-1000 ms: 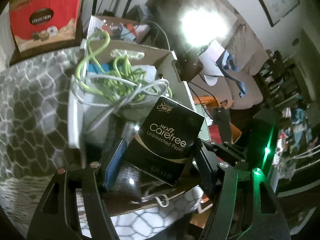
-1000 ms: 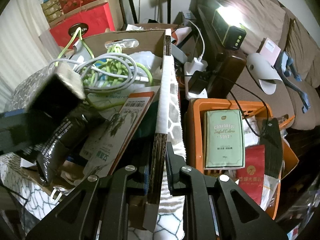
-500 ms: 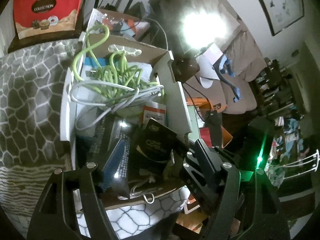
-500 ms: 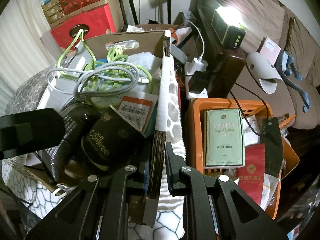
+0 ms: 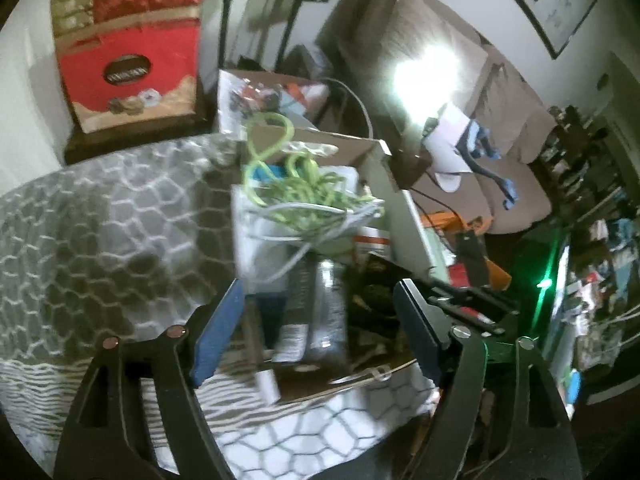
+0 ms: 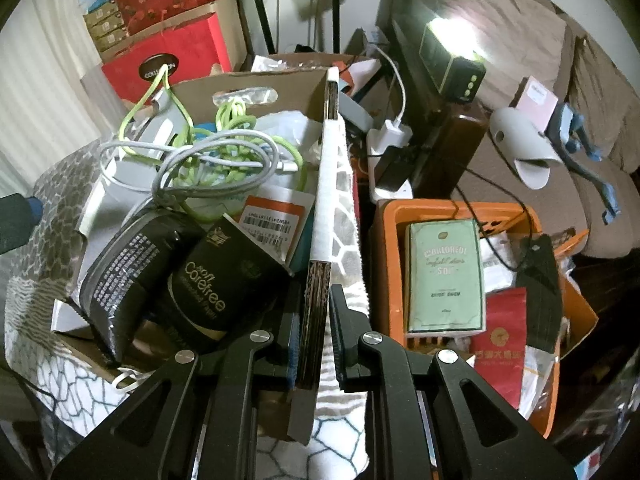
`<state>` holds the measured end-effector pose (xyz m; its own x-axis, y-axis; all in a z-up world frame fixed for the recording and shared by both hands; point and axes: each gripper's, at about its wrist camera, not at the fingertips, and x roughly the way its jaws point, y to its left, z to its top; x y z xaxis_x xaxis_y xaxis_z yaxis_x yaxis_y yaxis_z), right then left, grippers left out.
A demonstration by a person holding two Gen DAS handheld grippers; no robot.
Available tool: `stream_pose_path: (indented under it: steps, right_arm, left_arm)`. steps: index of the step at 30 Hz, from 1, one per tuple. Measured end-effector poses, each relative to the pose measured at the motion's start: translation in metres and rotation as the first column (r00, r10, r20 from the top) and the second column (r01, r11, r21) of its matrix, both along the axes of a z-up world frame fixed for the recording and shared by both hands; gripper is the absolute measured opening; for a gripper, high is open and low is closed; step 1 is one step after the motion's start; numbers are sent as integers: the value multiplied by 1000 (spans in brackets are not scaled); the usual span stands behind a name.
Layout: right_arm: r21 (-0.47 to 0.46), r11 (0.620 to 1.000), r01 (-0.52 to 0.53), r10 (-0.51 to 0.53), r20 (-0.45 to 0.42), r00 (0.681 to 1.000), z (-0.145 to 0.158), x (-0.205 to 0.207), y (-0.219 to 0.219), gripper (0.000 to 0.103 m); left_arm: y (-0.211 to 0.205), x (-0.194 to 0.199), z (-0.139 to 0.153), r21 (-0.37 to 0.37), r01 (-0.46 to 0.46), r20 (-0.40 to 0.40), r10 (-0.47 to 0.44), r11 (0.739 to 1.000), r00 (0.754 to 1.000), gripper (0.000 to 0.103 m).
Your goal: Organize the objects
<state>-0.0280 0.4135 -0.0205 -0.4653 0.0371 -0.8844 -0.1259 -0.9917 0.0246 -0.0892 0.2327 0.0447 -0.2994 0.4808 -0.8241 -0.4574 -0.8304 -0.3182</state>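
Right wrist view showed the right tongs [image 6: 318,316] clamped on the near end of the cardboard box [image 6: 256,80], gripping its right-hand wall edge-on, one finger inside the box and one outside. A patterned grey-and-white cloth [image 6: 340,216] lay against the outside of that wall. Inside the box, near the front, a black tissue pack [image 6: 218,280] printed "soft Carefree" lay tilted, touching a second black pack [image 6: 132,272] on its left. Behind them a tangle of white cable [image 6: 208,168] and green cable [image 6: 236,120] sat on top of the other contents, with an orange-and-white label [image 6: 272,216] showing just beside the tissue pack. To the right of the box, apart from it, an orange basket [image 6: 452,210] held a pale green pack [image 6: 444,276] lying flat and a red pouch [image 6: 500,328].

From the left wrist view, which was blurred, the left tongs [image 5: 316,334] stood wide apart above the front of the same box; their jaws had just been opening, and nothing was pressed between the pads. The blue pad [image 5: 218,334] of one finger showed clearly at left. Beneath them lay the dark packs, too smeared to read. The box rested on a surface covered in the grey patterned cloth. A red carton [image 5: 132,76] stood behind, against the wall.
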Motion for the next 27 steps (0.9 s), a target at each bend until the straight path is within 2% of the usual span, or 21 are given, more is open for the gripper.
stream_pose_path:
  steps: [11, 19, 23, 25, 27]
  right_arm:
    - [-3, 1000, 7, -7, -77, 997, 30, 16, -11, 14]
    - [-40, 999, -33, 27, -149, 988, 49, 31, -36, 14]
    - [-42, 998, -47, 38, -188, 981, 56, 40, -51, 31]
    - [-42, 998, -50, 40, -209, 977, 60, 43, -60, 37]
    - [-37, 998, -50, 40, -226, 973, 63, 47, -66, 53]
  left_arm:
    - [-60, 10, 10, -49, -85, -99, 80, 995, 992, 81]
    - [-93, 28, 17, -117, -166, -215, 138, 979, 967, 89]
    - [-108, 38, 15, -118, -197, -225, 167, 973, 960, 90]
    - [-116, 41, 13, -109, -210, -221, 182, 972, 958, 92]
    - [-125, 47, 13, -98, -228, -235, 201, 969, 951, 100]
